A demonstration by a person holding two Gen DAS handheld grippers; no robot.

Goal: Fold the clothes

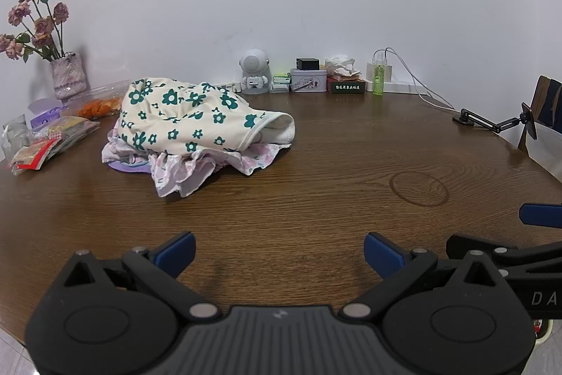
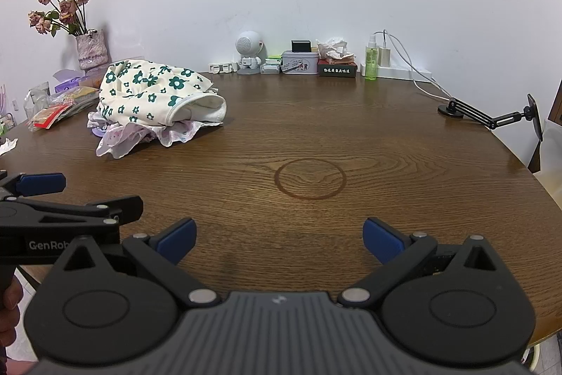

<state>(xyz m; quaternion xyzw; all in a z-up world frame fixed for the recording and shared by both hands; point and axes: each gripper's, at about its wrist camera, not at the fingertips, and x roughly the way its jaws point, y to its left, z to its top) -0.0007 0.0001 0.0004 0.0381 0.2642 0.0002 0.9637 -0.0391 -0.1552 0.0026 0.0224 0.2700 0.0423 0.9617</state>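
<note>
A heap of clothes lies on the brown wooden table (image 1: 316,199). On top is a cream garment with green flowers (image 1: 182,118), over a white and pink frilled garment (image 1: 186,171). The heap also shows in the right wrist view, with the flowered garment (image 2: 151,94) on top. My left gripper (image 1: 279,252) is open and empty, near the table's front edge, well short of the heap. My right gripper (image 2: 279,239) is open and empty, to the right of the left one. The left gripper's side shows in the right wrist view (image 2: 45,199).
A vase of dried roses (image 1: 66,76) and snack packets (image 1: 52,139) stand at the far left. A small robot speaker (image 1: 254,71), tins, boxes, a green bottle (image 1: 378,79) and a charger line the wall. A black phone holder arm (image 1: 491,123) sits at the right edge.
</note>
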